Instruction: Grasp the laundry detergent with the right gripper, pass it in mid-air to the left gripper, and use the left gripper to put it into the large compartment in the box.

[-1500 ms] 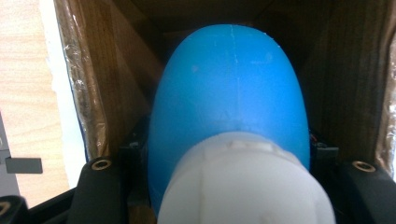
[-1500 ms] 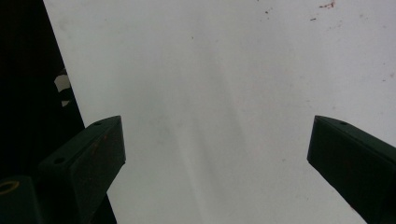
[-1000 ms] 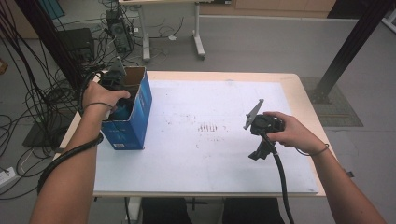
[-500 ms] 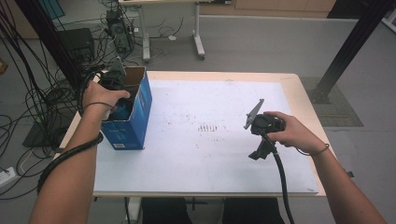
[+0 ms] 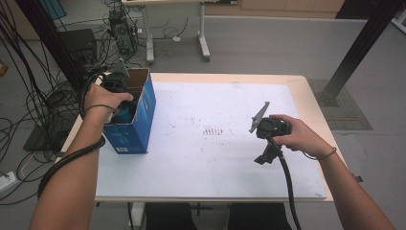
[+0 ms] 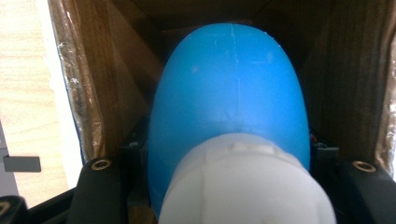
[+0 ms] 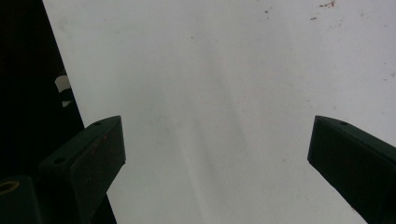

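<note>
Near edge of the high view: both forearms come in from the bottom. The right gripper (image 5: pixel 262 128) hangs over the white table (image 5: pixel 206 163) w/ its cable trailing back toward the person. Its jaw opening can't be read from up here. The right gripper view settles it: two black jaws stand wide apart w/ nothing between them, bare white tabletop beyond, a few dark specks at top right.

Farther off, at the table's left side, the left gripper (image 5: pixel 125 112) is pushed down into the open top of a blue cardboard box (image 5: pixel 139 120). From above the hand covers most of what's inside; just a bit of blue shows below the fingers. The left gripper view (image 6: pixel 229 186) gives the rest: jaws clamped on either side of a bottle (image 6: pixel 229 88), which sits inside the box w/ brown cardboard walls on both sides and behind.

The bottle: smooth, glossy blue body, rounded like a dome, w/ a faint mould seam up the middle. A white ribbed cap sits at the end nearest the camera. No label visible.
</note>
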Demonstrator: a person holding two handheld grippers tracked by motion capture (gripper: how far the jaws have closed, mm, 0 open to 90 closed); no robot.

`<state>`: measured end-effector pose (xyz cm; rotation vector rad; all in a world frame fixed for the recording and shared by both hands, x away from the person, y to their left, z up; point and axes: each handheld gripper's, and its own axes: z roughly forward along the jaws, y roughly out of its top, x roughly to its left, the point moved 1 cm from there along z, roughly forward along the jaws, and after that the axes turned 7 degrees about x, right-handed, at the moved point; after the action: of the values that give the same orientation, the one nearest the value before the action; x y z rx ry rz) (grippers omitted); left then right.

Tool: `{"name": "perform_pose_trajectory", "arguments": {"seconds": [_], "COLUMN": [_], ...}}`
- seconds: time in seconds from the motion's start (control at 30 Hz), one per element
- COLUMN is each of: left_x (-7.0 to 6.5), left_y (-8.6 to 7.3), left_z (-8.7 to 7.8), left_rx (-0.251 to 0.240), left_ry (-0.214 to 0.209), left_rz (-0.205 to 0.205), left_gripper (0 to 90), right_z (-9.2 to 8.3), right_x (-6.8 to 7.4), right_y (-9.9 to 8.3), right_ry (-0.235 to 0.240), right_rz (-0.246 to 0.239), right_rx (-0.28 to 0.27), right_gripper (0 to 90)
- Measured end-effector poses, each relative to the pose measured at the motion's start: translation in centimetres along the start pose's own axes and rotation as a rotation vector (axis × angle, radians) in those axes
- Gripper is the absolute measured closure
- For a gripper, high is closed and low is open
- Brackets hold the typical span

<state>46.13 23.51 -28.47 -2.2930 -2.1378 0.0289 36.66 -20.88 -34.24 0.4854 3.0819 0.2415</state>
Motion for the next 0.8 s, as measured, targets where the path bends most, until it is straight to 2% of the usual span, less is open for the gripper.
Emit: {"name": "perform_pose_trajectory", "arguments": {"seconds": [0.2, 0.37, 0.5, 0.8], "left_x": [-0.1, 0.0, 0.0, -0.2], "left_y": [0.0, 0.1, 0.1, 0.0], "left_z": [0.0, 0.2, 0.1, -1.4], "left_rx": [0.006, 0.019, 0.019, 0.017], "left_ry": [-0.003, -0.022, -0.019, -0.009], "left_rz": [0.005, -0.002, -0.006, -0.007], "left_gripper": [37.2, 34.5, 35.0, 35.2], "right_z": [0.1, 0.1, 0.1, 0.1], "right_x": [-0.1, -0.1, -0.1, -0.2], "right_y": [0.0, -0.1, -0.2, -0.1], "right_ry": [-0.005, -0.001, 0.000, -0.004], "right_rz": [-0.007, 0.002, 0.008, 0.000], "right_rx": [0.005, 0.004, 0.004, 0.002], "right_gripper": [4.0, 4.1, 3.9, 4.0]}}
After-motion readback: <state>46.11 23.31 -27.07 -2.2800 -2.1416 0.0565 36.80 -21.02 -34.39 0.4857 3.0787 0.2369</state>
